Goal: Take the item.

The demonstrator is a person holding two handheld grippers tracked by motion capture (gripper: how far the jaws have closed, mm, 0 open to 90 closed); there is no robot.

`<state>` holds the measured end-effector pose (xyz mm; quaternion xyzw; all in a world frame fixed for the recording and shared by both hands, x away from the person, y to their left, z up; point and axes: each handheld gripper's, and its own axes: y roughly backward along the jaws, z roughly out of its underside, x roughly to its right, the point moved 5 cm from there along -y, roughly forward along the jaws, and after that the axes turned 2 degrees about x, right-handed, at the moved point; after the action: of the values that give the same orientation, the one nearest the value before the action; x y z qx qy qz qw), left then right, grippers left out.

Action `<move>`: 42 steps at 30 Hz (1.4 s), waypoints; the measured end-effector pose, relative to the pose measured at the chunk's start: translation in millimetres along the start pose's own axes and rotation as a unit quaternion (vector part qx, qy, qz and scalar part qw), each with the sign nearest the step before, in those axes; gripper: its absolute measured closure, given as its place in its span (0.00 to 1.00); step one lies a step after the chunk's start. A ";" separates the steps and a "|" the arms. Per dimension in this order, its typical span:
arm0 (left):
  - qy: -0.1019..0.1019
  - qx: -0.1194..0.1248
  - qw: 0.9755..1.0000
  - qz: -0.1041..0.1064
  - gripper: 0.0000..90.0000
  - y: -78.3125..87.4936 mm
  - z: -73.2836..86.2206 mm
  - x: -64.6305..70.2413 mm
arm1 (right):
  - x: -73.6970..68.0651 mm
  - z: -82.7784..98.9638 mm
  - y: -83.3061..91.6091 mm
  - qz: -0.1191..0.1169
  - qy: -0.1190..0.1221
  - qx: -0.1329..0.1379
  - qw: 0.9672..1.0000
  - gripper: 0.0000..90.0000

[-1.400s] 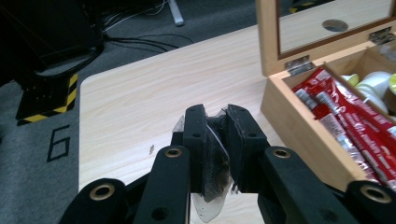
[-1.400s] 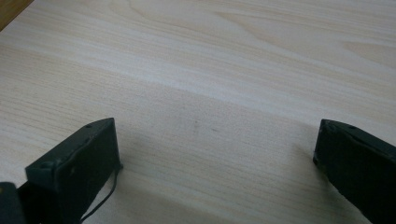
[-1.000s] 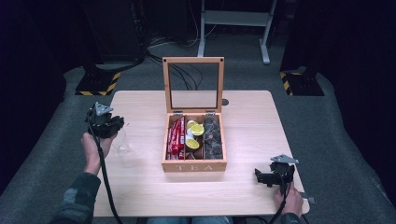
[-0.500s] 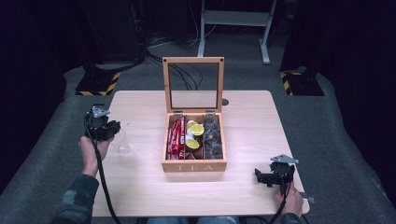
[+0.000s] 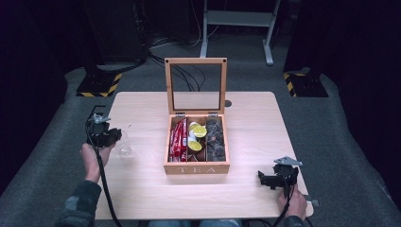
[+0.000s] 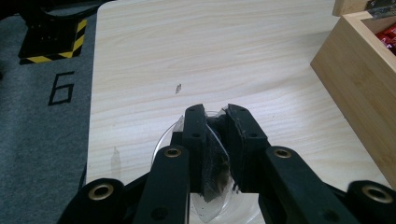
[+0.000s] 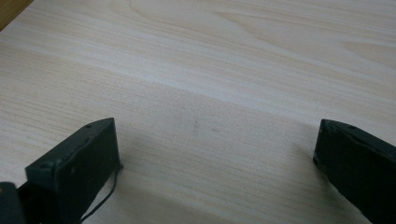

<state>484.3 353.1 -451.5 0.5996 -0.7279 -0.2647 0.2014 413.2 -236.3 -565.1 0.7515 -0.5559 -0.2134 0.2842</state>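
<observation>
My left gripper point(image 5: 109, 137) point(image 6: 215, 113) is shut on a clear sachet point(image 6: 214, 170) with dark tea inside. It holds the sachet just over a clear glass point(image 5: 124, 148) point(image 6: 160, 141) that stands on the left part of the table. The wooden TEA box point(image 5: 196, 167) point(image 6: 359, 88) sits mid-table with its glass lid up; red packets point(image 5: 178, 138), yellow-topped pods point(image 5: 195, 137) and dark sachets point(image 5: 215, 138) fill its three compartments. Near the front right edge my right gripper point(image 5: 265, 179) point(image 7: 215, 140) stands open over bare wood.
The light wooden table point(image 5: 250, 118) stands on grey floor. A black-and-yellow striped base point(image 5: 97, 85) point(image 6: 51, 39) stands beyond the table's left far corner, another point(image 5: 302, 82) at the far right. A "6" point(image 6: 60, 87) is marked on the floor to the left.
My left gripper has come down and a little toward the person, carrying the sachet down to the glass. The right gripper has stayed where it was.
</observation>
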 end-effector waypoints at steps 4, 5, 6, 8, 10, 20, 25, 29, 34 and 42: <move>0.000 -0.006 1.000 0.002 0.86 -1.5 0.9 0.0 | 0.0 0.0 0.0 0.000 0.000 0.000 1.000 0.00; 0.002 -0.005 1.000 0.001 0.86 -2.3 1.4 -0.1 | 0.0 0.0 0.0 0.000 0.000 0.000 1.000 0.00; 0.003 -0.009 1.000 0.004 0.86 -2.8 2.0 -0.2 | 0.0 0.0 0.0 0.000 0.000 0.000 1.000 0.00; 0.003 -0.015 1.000 0.005 0.86 -3.4 3.1 0.4 | 0.0 0.0 0.0 0.000 0.000 0.000 1.000 0.00; 0.000 -0.020 1.000 0.005 0.86 -5.5 5.2 0.9 | 0.0 0.0 0.0 0.000 0.000 0.000 1.000 0.00; 0.003 -0.034 0.999 0.006 0.86 -11.3 9.9 1.1 | 0.0 0.0 0.0 0.000 0.000 0.000 1.000 0.00; 0.005 -0.039 0.999 0.003 0.84 -13.4 10.3 1.9 | 0.0 0.0 0.0 0.000 0.000 0.000 1.000 0.00; 0.009 -0.044 0.999 -0.003 0.69 -12.7 9.2 2.0 | 0.0 0.0 0.0 0.000 0.000 0.000 1.000 0.00; 0.009 -0.033 0.999 -0.003 0.44 -4.4 3.7 4.2 | 0.0 0.0 0.0 0.000 0.000 0.000 1.000 0.00; -0.007 -0.017 1.000 0.009 0.26 7.5 -4.0 15.2 | 0.0 0.0 0.0 0.000 0.000 0.000 1.000 0.00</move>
<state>478.0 338.7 -444.1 0.5879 -0.7299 -0.2793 0.2090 413.2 -236.3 -565.1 0.7514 -0.5559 -0.2134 0.2843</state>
